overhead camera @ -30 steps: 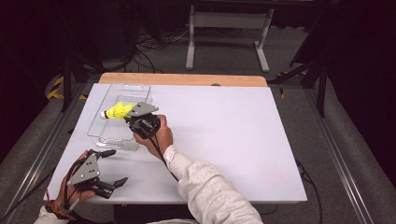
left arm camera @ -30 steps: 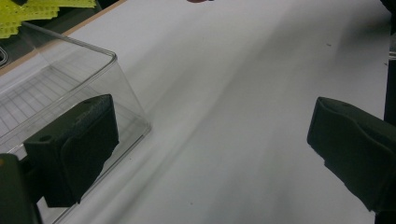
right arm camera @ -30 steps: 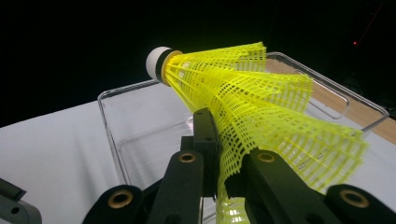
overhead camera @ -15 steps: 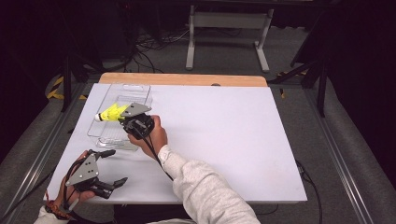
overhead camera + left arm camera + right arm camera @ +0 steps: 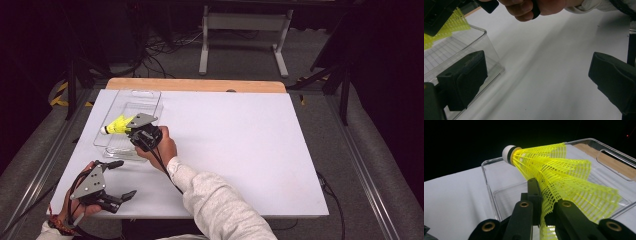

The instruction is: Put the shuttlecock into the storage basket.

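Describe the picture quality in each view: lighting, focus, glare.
High view: white table evenly bright, surroundings dark, slightly soft. Left gripper view: near jaws blurred, clear tray rim catching a faint highlight. Right gripper view: yellow shuttlecock sharp and vivid against a black background, tray edges glinting; right hand-held gripper shut on its skirt.

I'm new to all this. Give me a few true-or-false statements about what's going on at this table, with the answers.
1. The right gripper pinches the yellow shuttlecock by its mesh skirt. True.
2. The shuttlecock lies flat on the white table. False: it is held up over the clear plastic tray.
3. The left gripper has its jaws spread with nothing between them. True.
4. The tray is full of shuttlecocks. False: nothing is seen lying in it.
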A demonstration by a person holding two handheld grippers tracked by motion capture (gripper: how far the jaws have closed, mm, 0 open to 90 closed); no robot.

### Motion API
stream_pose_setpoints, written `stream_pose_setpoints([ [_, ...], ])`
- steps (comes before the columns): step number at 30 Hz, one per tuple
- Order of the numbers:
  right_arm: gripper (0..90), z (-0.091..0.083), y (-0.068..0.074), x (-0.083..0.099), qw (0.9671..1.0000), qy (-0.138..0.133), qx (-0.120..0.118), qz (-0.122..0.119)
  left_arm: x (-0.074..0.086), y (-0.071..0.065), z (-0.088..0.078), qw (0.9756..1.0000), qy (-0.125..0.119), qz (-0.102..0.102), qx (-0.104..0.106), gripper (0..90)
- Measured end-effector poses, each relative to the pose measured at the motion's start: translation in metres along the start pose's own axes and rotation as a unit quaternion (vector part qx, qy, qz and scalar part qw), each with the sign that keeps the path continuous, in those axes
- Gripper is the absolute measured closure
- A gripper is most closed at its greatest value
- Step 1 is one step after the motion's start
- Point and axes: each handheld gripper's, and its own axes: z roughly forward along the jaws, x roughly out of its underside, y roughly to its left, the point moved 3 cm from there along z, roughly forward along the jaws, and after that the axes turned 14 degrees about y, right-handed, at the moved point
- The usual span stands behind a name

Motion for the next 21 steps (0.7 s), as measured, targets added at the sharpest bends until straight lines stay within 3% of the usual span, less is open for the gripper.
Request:
stream_pose_setpoints([
  [21, 87.0, 0.015, 0.006, 0.009, 0.9991, 0.038, -0.011, -0.015, 0.0, 0.0, 0.001, 1.0, 0.002, 0.001, 0.0, 3.2],
])
